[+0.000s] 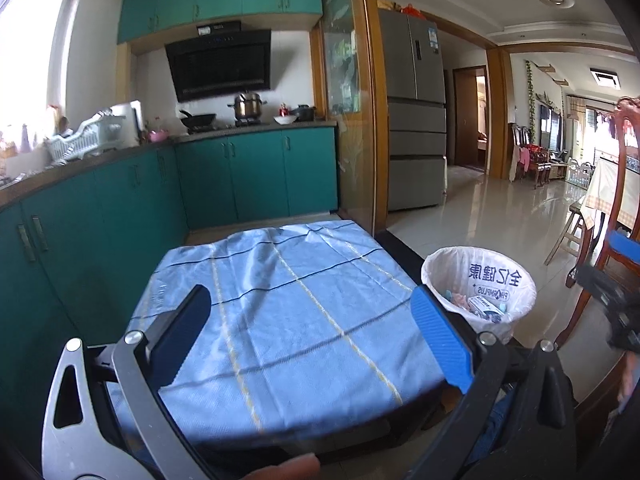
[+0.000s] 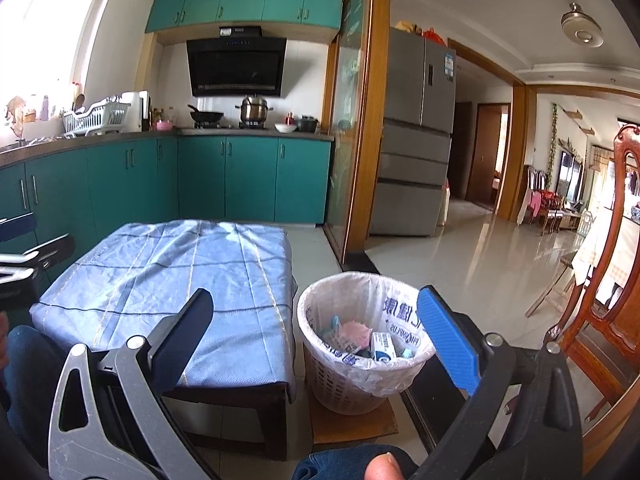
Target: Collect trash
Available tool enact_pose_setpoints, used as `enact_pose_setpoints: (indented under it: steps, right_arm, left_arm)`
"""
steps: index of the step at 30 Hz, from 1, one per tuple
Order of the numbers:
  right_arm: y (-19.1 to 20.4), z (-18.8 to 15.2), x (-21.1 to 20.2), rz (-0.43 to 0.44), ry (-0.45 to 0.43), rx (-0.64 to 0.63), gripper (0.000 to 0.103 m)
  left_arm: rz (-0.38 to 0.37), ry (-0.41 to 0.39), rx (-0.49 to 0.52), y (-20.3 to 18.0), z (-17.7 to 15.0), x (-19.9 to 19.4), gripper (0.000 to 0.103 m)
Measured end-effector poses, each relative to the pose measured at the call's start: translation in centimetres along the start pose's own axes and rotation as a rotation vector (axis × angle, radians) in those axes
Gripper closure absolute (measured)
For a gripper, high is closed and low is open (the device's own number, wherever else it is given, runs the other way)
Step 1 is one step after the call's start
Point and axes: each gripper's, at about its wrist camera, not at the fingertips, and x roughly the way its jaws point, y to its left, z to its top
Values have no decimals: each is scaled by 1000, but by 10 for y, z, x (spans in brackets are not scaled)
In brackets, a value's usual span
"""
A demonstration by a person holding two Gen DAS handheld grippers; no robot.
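- Plainly, the left gripper (image 1: 310,340) is spread wide with nothing between its fingers, held above the near half of the blue checked cloth (image 1: 280,300) that covers the low table.
- Likewise the right gripper (image 2: 316,344) is released and empty; seen from its own camera, its blue pad (image 2: 448,340) lines up with the near rim of the trash basket (image 2: 360,380) without touching it.
- Trash already lies in the basket's white printed liner (image 2: 394,304): a small blue-and-white box (image 2: 384,346), something pink (image 2: 356,332) and a few pale scraps.
- The basket stands on the floor just beside the table's right edge, on what looks like a flat piece of cardboard (image 2: 352,420).
- As for progress, the cloth shows no loose litter in either view, so collecting looks done or nearly so; if anything is left, it lies outside these frames.
- Both tools are held low and level, pointing forward toward the teal cabinets (image 1: 256,176), the right one showing at the far right edge of the left view.
- A thumb tip (image 2: 384,468) shows behind the right tool, with denim-clad knees below, which suggests a seated person.
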Motion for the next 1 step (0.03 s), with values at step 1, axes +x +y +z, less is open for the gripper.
enact_pose_setpoints:
  steps: [1]
  right_arm:
    - [0, 1, 6, 2, 20, 4, 4]
  left_arm:
    - [-40, 45, 5, 6, 10, 32, 3]
